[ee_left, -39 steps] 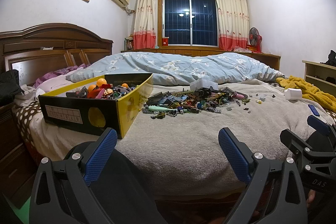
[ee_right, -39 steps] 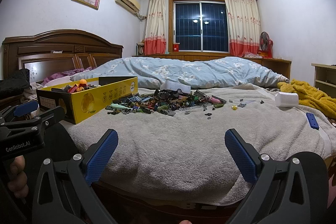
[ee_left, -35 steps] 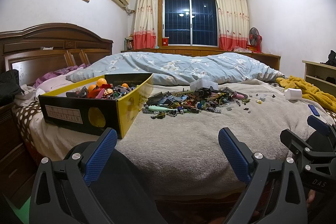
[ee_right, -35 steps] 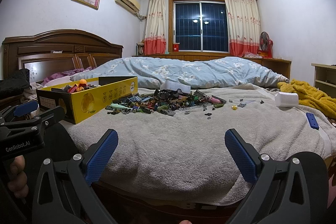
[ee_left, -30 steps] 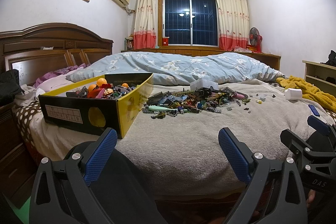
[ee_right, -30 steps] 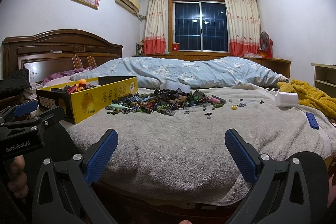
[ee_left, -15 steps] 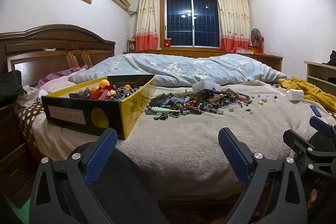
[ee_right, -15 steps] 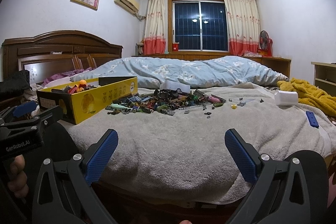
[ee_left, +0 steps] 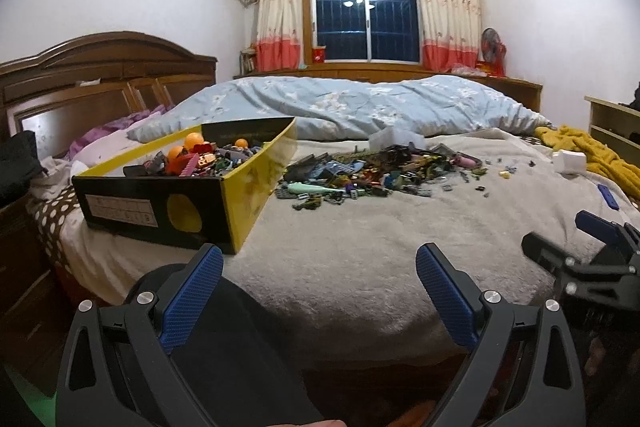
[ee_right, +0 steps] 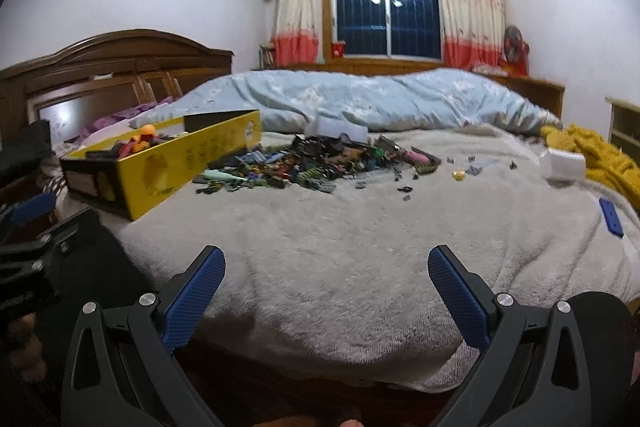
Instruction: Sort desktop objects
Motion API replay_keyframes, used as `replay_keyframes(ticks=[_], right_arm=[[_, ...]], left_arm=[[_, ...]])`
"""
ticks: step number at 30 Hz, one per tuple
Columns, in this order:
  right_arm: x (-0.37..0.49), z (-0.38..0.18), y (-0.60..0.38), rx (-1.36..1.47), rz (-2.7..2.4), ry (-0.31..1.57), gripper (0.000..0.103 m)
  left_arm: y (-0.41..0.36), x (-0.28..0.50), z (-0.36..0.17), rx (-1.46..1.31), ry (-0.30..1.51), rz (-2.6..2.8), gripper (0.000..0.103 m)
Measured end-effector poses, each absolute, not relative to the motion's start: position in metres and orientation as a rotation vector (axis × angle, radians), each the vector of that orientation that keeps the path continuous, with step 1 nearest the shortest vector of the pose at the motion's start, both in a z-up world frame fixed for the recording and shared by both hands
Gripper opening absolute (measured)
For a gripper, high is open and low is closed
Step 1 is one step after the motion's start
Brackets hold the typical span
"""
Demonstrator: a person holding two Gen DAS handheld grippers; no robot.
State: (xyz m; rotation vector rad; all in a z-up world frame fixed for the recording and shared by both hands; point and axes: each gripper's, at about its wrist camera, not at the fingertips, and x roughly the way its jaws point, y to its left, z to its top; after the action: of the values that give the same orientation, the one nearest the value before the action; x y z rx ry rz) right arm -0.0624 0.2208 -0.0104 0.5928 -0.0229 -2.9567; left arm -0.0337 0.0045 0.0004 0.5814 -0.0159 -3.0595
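Note:
A heap of small mixed toy bricks (ee_left: 372, 171) (ee_right: 316, 163) lies on the grey blanket (ee_left: 360, 251) (ee_right: 360, 235) in the middle of the bed. Left of the heap stands a yellow and black cardboard box (ee_left: 240, 195) (ee_right: 160, 171), partly filled with bricks and orange balls. My left gripper (ee_left: 320, 267) hangs open at the near bed edge, nothing between its blue pads. My right gripper (ee_right: 326, 267) is open too, well short of the heap. Each gripper shows at the edge of the other's view.
A white cup (ee_left: 570, 161) (ee_right: 562, 165) and a flat blue piece (ee_left: 607, 195) (ee_right: 611, 217) lie at the right. A mustard cloth (ee_right: 600, 155) drapes over the right side. A blue quilt (ee_left: 360, 103) covers the far half, and a wooden headboard (ee_left: 100, 75) stands at the left.
Both grippers have risen and moved forward toward the bed, so the blanket and brick heap now sit lower and closer in view. Both stay open.

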Motion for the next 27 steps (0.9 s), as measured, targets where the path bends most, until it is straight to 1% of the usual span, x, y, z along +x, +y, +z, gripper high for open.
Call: replay_keyframes(ticks=[3,5,8,14,16,20,24,27], right_arm=[[-0.081,-0.004,0.231,0.567,-2.952,-0.081,0.103],[-0.088,-0.001,0.239,0.492,-3.006,-0.096,0.103],[-0.097,0.006,0.247,0.402,-3.049,-0.108,0.103],[-0.113,0.014,0.254,0.369,-3.021,-0.104,0.103],[-0.119,0.012,0.255,0.389,-3.006,-0.127,0.103],[-0.137,0.001,0.251,0.523,-2.978,-0.099,0.103],[-0.154,-0.003,0.246,0.582,-2.95,-0.057,0.103],[-0.168,-0.004,0.24,0.598,-2.926,-0.008,0.103]], left_arm=[[0.001,-0.047,0.006,0.585,0.014,-3.056,0.099],[0.0,-0.056,0.009,0.576,0.036,-3.049,0.099],[0.003,-0.075,0.011,0.593,0.044,-3.037,0.099],[0.002,-0.114,0.008,0.692,0.053,-3.013,0.099],[0.002,-0.125,0.007,0.719,0.063,-3.004,0.099],[0.003,-0.142,0.003,0.777,0.047,-3.005,0.099],[0.006,-0.156,-0.004,0.775,-0.094,-2.998,0.099],[-0.001,-0.169,-0.005,0.827,-0.054,-3.019,0.098]])
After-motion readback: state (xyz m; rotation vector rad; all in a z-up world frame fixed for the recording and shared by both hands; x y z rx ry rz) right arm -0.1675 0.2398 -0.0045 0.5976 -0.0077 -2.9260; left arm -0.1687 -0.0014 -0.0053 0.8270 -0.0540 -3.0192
